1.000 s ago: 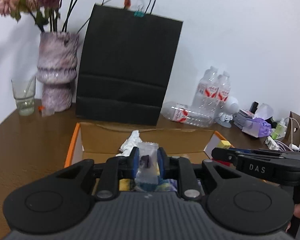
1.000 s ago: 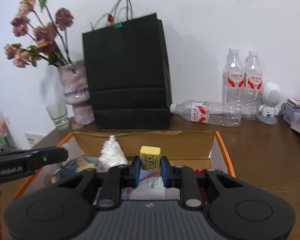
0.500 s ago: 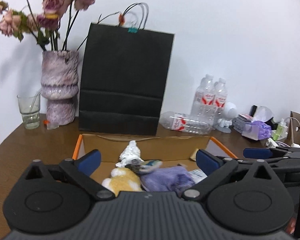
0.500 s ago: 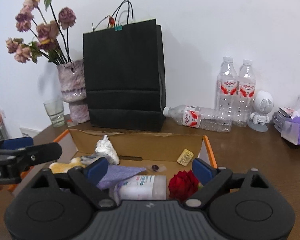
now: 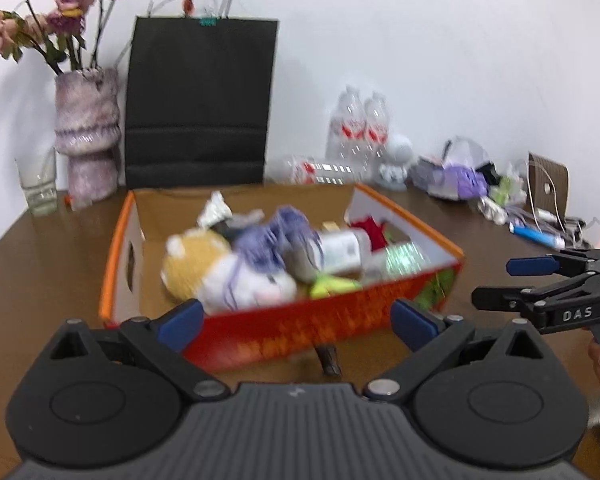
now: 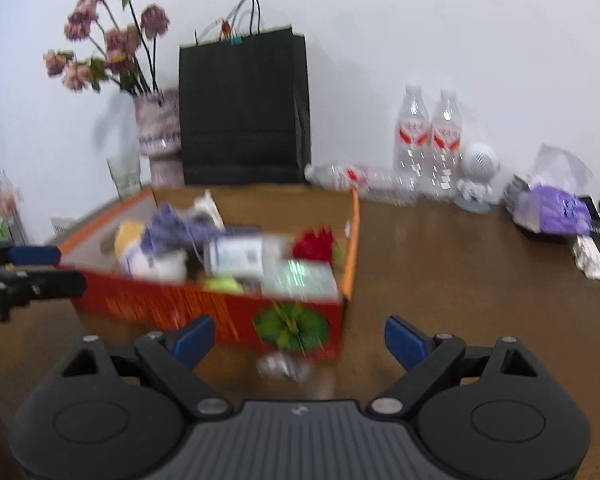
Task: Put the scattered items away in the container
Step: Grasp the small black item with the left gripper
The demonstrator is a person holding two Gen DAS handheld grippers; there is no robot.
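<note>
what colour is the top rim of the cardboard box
Orange, running along the rim of the box; the left wrist view shows it best.

The box [image 5: 300, 326] is red outside with orange rims – brown cardboard within – beside a plain black paper bag [image 5: 198, 100] on the dark brown counter [image 6: 460, 280].

Right gripper [image 6: 299, 338] gapes empty before the filled red box [image 6: 204, 308].

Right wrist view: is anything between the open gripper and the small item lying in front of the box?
Nothing visible. The right gripper is open and empty, and the small blurred item lies on the bare table just ahead of its fingers, close against the red front wall of the box. That wall stands between the item and the box interior.
</note>
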